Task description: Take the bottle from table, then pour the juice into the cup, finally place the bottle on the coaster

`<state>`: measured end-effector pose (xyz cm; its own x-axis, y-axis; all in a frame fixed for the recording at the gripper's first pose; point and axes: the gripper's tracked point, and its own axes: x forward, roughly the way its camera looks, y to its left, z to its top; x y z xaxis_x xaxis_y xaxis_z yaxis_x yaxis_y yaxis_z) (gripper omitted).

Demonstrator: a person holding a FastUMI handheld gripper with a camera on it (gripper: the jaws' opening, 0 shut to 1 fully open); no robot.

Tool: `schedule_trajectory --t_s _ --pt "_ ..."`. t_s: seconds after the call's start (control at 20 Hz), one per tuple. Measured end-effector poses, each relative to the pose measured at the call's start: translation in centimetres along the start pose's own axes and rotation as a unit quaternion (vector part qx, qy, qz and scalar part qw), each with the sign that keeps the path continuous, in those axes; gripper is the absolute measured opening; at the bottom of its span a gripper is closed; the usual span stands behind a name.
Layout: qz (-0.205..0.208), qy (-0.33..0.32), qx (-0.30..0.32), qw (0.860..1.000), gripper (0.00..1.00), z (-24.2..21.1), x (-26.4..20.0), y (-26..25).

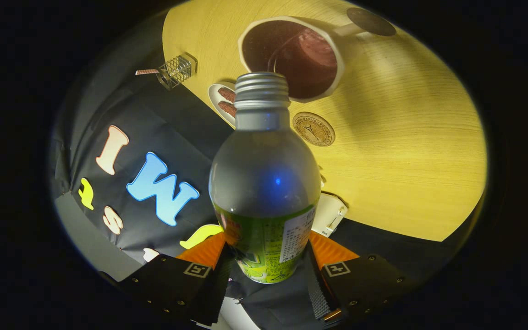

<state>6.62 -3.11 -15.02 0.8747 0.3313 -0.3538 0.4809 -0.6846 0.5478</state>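
My gripper [266, 252] is shut on a silver metal bottle [264, 183] with a green label, both fingers pressing its lower body. The bottle is tipped so its threaded neck [261, 94] points at the white cup [291, 57], whose rim lies just beyond the neck. The cup has a handle and is dark inside. Whether the bottle's mouth is capped cannot be told. A round cork coaster [313, 129] lies flat on the wooden table [406, 151], just beyond the bottle's shoulder and beside the cup.
A small white plate [220, 98] with brown pieces sits by the table edge, partly hidden behind the bottle's neck. A wire holder [177, 71] stands at the table's edge nearby. A dark round disc [371, 21] lies past the cup's handle. A white object [330, 213] sits behind the bottle.
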Motion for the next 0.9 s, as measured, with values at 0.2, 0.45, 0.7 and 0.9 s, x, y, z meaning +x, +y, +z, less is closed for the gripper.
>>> schedule_trajectory --t_s 0.2,0.45,0.7,0.9 --pt "-0.004 0.002 0.004 1.0 0.74 -0.1 -0.3 0.0" --pt "-0.011 0.001 -0.033 0.999 0.74 -1.2 -0.4 -1.1" --pt "-0.018 -0.016 -0.082 0.996 0.74 -0.7 0.5 -3.0" --pt "-0.049 -0.04 -0.167 0.984 0.74 0.5 1.1 -5.3"
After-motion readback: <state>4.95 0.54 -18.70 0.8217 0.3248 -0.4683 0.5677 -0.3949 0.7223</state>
